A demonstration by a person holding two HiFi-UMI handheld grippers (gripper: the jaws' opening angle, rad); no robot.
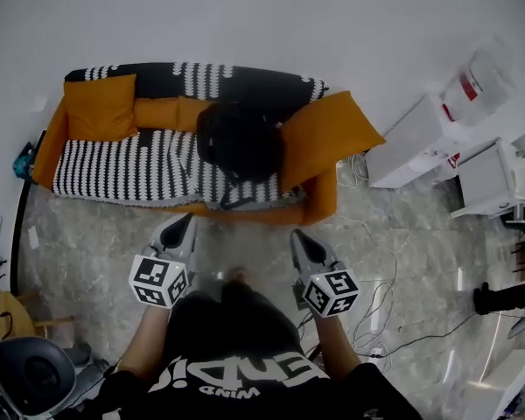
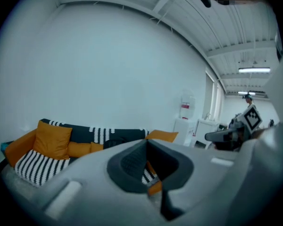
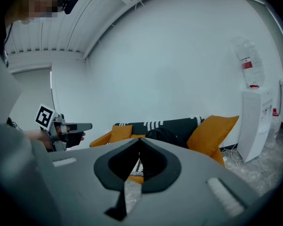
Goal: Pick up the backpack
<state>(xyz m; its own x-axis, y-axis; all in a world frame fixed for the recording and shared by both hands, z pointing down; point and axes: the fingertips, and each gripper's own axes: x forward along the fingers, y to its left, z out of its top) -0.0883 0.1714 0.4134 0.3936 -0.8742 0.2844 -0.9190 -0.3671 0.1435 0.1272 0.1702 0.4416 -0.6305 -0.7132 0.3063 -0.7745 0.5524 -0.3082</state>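
A black backpack [image 1: 239, 140] sits on the seat of an orange sofa [image 1: 319, 201] covered with a black-and-white striped throw, leaning towards the big orange cushion [image 1: 319, 138] at its right end. It also shows as a dark lump in the right gripper view, the backpack [image 3: 164, 134] just above the jaws. My left gripper [image 1: 185, 223] and right gripper [image 1: 299, 237] hover side by side over the marble floor, short of the sofa's front edge. Both are shut with nothing between the fingers. In the left gripper view the left gripper [image 2: 146, 142] hides most of the backpack.
A water dispenser [image 1: 420, 134] and white cabinets [image 1: 490, 182] stand right of the sofa, with cables [image 1: 376, 296] trailing over the floor. A smaller orange cushion [image 1: 101, 106] rests at the sofa's left end. A dark office chair [image 1: 26, 374] is at the lower left.
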